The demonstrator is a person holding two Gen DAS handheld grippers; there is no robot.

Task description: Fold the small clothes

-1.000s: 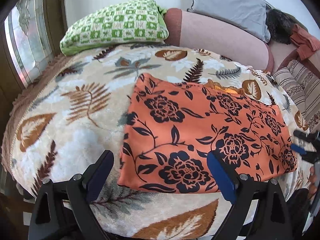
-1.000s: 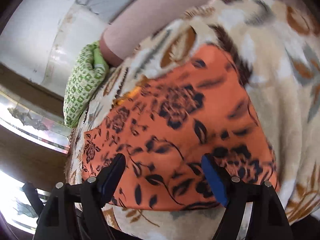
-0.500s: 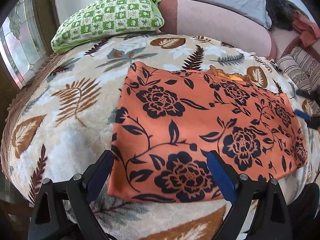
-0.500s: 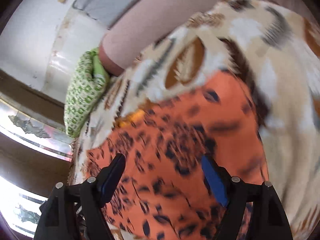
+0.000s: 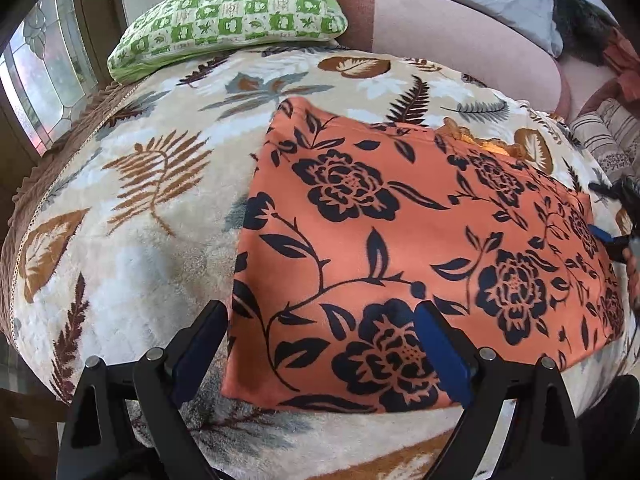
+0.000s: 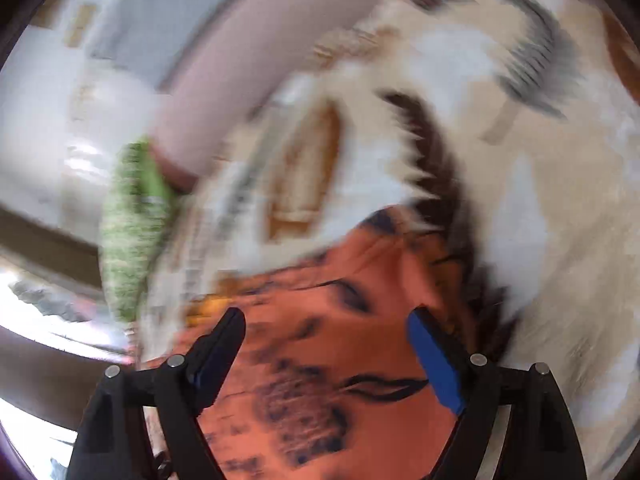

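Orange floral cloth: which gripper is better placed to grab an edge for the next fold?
Probably left. The left gripper hangs open right at the near-left corner of the orange floral cloth, in a sharp view. The right gripper is open over the cloth too, but its view is motion-blurred.

Bed under plush cream blanket with brown and grey leaf print (image 5: 152, 248); orange black-flowered folded garment (image 5: 400, 248) flat on it; green-and-white checked pillow (image 5: 228, 12) at far edge.
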